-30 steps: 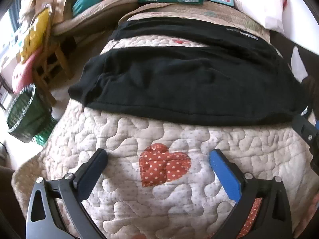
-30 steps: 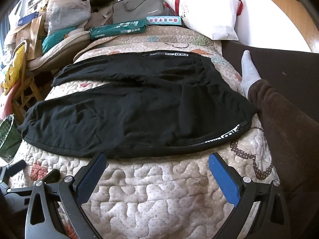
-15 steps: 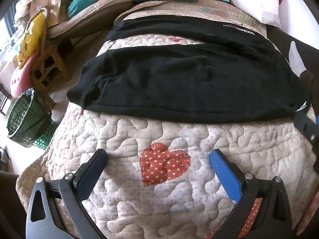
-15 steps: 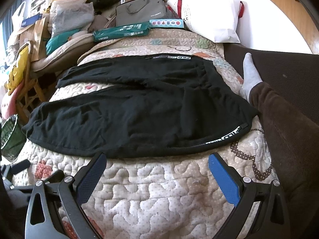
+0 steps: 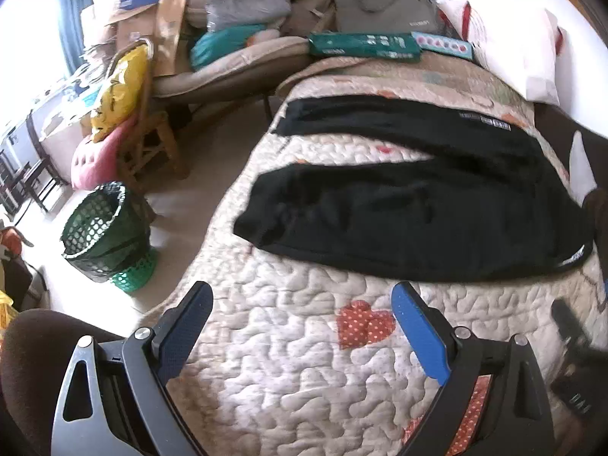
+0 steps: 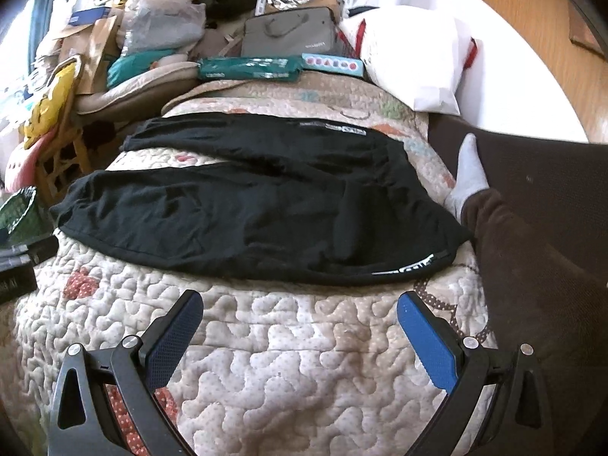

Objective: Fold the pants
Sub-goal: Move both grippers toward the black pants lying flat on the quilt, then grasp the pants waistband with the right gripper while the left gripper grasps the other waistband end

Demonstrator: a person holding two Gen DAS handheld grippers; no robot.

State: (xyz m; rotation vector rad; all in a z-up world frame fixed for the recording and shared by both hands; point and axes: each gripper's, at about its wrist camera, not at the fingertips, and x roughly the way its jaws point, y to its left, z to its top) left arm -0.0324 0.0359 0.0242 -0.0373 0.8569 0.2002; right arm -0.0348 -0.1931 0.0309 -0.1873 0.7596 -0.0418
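Note:
Black pants [image 5: 410, 209] lie spread flat on a cream quilted cover [image 5: 288, 326], legs pointing left and apart, waistband at the right with white lettering. They show fully in the right wrist view [image 6: 266, 220]. My left gripper [image 5: 300, 315] is open and empty, above the quilt short of the near leg. My right gripper [image 6: 300, 323] is open and empty, above the quilt [image 6: 288, 349] just short of the pants' near edge, toward the waistband end.
A person's leg in brown trousers with a grey sock [image 6: 469, 174] lies right of the waistband. A green mesh bin [image 5: 102, 231] stands on the floor at left. Boxes [image 6: 250, 68], a white bag [image 6: 414, 53] and clutter line the far end.
Both grippers have pulled back and up from the pants. The left view has swung left, now showing the floor and bin. The pants have not moved.

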